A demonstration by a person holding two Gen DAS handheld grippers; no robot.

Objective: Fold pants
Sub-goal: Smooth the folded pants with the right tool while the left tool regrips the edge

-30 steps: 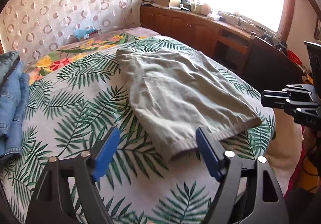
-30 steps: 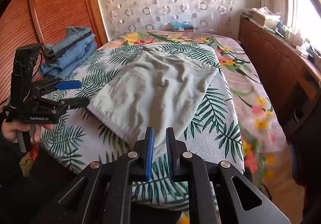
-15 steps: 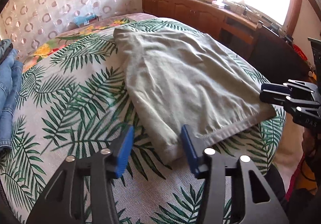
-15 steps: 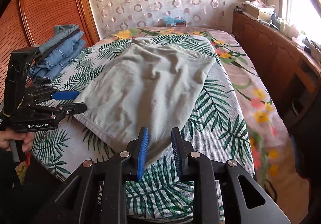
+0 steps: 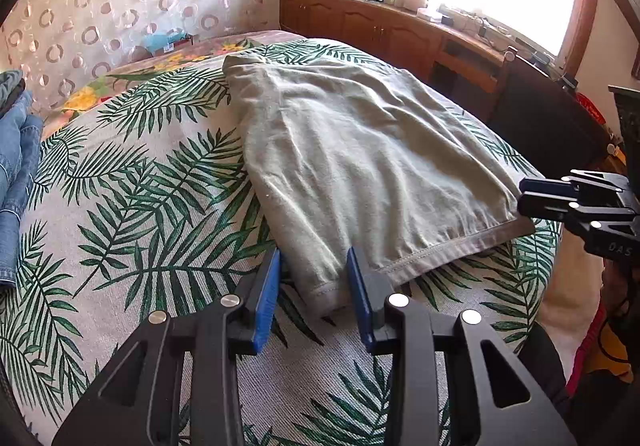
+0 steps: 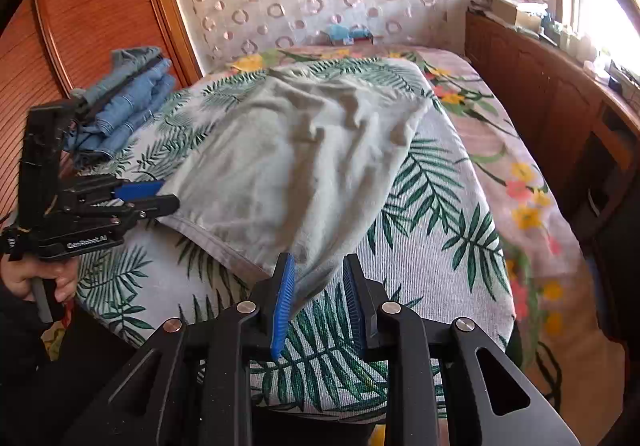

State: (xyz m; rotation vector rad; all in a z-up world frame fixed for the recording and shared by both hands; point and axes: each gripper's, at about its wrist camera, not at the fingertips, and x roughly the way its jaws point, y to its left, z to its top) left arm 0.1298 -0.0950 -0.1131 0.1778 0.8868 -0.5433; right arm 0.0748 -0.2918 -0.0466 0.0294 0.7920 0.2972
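Pale grey-green pants (image 5: 352,150) lie folded flat on a bed with a palm-leaf cover (image 5: 132,206); they also show in the right wrist view (image 6: 296,154). My left gripper (image 5: 314,278) is open, its blue pads on either side of the near left hem corner. My right gripper (image 6: 318,282) is open, its pads on either side of the near right hem corner. Each gripper shows in the other's view: the right one (image 5: 560,198) at the hem's right end, the left one (image 6: 152,194) at its left end.
A pile of folded blue jeans (image 6: 128,94) lies at the bed's left side by a wooden wardrobe (image 6: 92,14). A long wooden cabinet (image 5: 400,34) with clutter runs under the window on the right. The bed's front edge is just below both grippers.
Both grippers have moved forward onto the hem corners. The left jaws have narrowed from wide open. The right jaws have opened from nearly shut.
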